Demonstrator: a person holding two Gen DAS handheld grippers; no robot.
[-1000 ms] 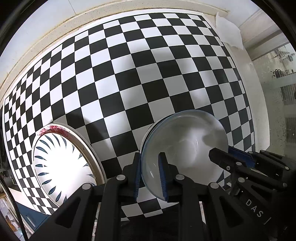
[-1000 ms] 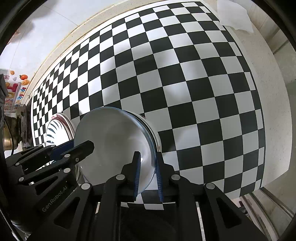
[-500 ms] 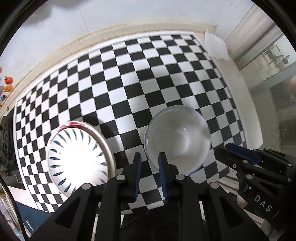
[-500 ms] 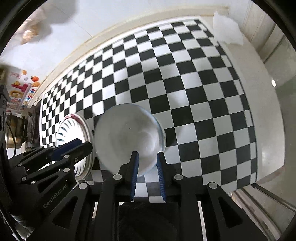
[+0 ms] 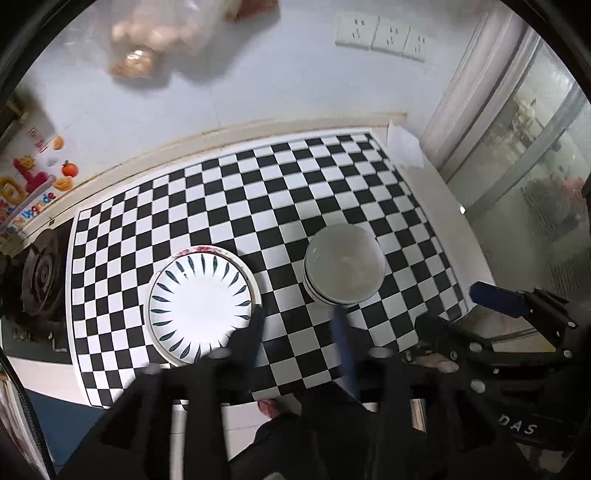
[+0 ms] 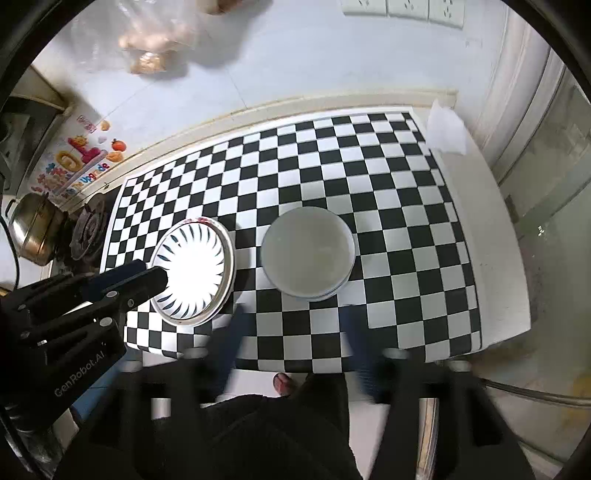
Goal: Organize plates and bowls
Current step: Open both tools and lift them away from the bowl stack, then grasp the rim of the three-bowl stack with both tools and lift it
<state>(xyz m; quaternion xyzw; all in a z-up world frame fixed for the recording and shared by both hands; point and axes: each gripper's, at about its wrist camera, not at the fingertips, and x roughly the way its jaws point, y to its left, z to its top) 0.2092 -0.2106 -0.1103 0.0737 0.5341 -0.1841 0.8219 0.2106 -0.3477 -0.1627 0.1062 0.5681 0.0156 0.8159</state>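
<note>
A stack of white bowls (image 5: 343, 271) stands on the black-and-white checkered mat (image 5: 236, 199), right of centre; it also shows in the right wrist view (image 6: 308, 253). A stack of plates, the top one white with blue leaf marks (image 5: 201, 304), lies to its left, also in the right wrist view (image 6: 194, 269). My left gripper (image 5: 297, 325) is open and empty, held high above the mat's near edge. My right gripper (image 6: 291, 328) is open and empty, also high above the near edge. Both are motion-blurred.
A gas stove (image 5: 40, 280) and a steel pot (image 6: 35, 234) lie left of the mat. A white cloth (image 6: 445, 129) sits at the counter's far right corner. Wall sockets (image 5: 380, 33) and a hanging bag (image 5: 155, 40) are on the wall. Glass door at right (image 5: 535, 177).
Both grippers let go of the bowl, opened wide and pulled up and back from the counter. The bowl now rests on the bowl stack.
</note>
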